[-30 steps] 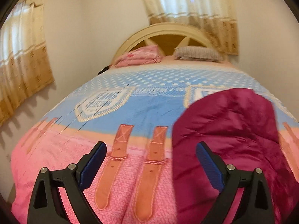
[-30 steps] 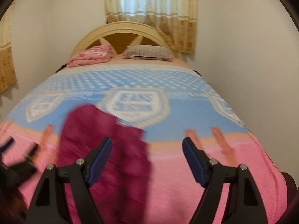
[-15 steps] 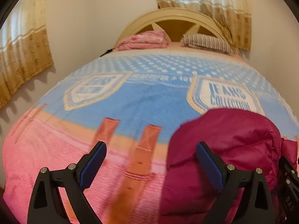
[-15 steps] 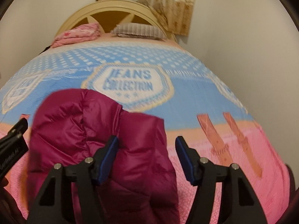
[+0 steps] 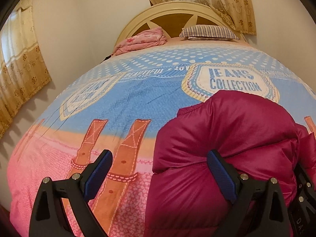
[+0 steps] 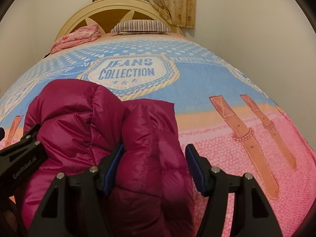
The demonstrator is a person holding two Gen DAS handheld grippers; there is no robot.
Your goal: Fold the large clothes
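Observation:
A magenta puffer jacket [image 5: 227,138] lies bunched and folded over on the bed, in the near middle. My left gripper [image 5: 159,154] is open at the jacket's left edge. Its right finger [image 5: 219,169] rests against the padded cloth and its left finger hovers over the bedspread. In the right wrist view the jacket [image 6: 83,122] fills the lower left. My right gripper [image 6: 154,148] is open and straddles the jacket's right-hand fold; the left pad touches the cloth and the right pad sits at the fold's edge. The left gripper's body [image 6: 19,154] shows at the left.
The bed has a blue and pink bedspread [image 5: 138,102] printed with belts and badges. A striped pillow [image 5: 209,32] and a pink bundle [image 5: 142,41] lie by the headboard [image 6: 118,9]. Walls and curtains close in on both sides.
Both grippers have come down and closer to the jacket. The right gripper's jaws narrowed and now have the jacket's right fold between them. The left finger now touches the jacket.

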